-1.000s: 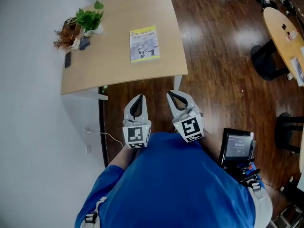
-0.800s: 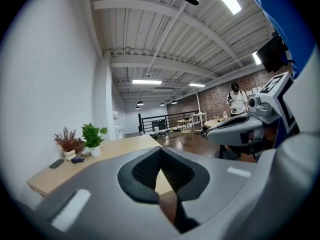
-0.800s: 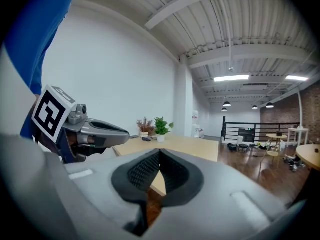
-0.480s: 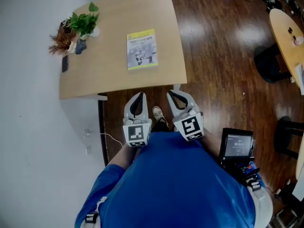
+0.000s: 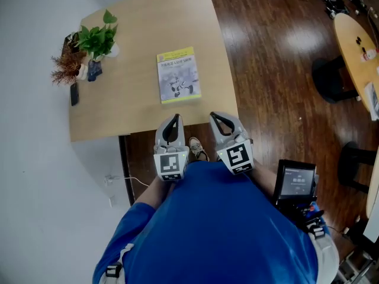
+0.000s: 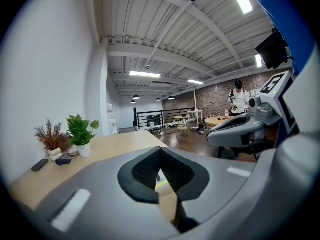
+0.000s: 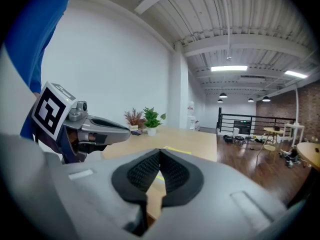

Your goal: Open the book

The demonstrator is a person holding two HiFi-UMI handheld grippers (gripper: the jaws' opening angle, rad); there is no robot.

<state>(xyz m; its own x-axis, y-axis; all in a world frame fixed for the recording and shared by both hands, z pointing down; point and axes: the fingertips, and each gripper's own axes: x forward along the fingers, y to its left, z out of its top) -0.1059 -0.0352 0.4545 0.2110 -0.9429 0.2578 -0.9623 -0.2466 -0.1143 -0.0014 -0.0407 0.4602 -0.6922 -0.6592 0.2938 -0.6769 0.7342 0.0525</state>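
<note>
A closed book (image 5: 178, 74) with a grey cover and yellow-green border lies flat on the wooden table (image 5: 136, 108), near its front edge. Both grippers are held side by side in front of the person's blue shirt, pointing at the table. My left gripper (image 5: 174, 118) is shut and empty, its tip just at the table's front edge, below the book. My right gripper (image 5: 214, 115) is also shut and empty, at the table's front right corner. In the right gripper view a yellow strip of the book (image 7: 178, 151) shows just past the shut jaws (image 7: 160, 152).
A green potted plant (image 5: 98, 39), a dried plant (image 5: 63, 70) and a dark phone (image 5: 73, 93) sit at the table's left side by the white wall. On the wood floor to the right stand a black stool (image 5: 329, 78), a round table (image 5: 354, 43) and a screen device (image 5: 296, 182).
The person has stepped toward the table: table and book have come closer in the head view, and both gripper tips now reach its front edge. Both grippers stayed shut.
</note>
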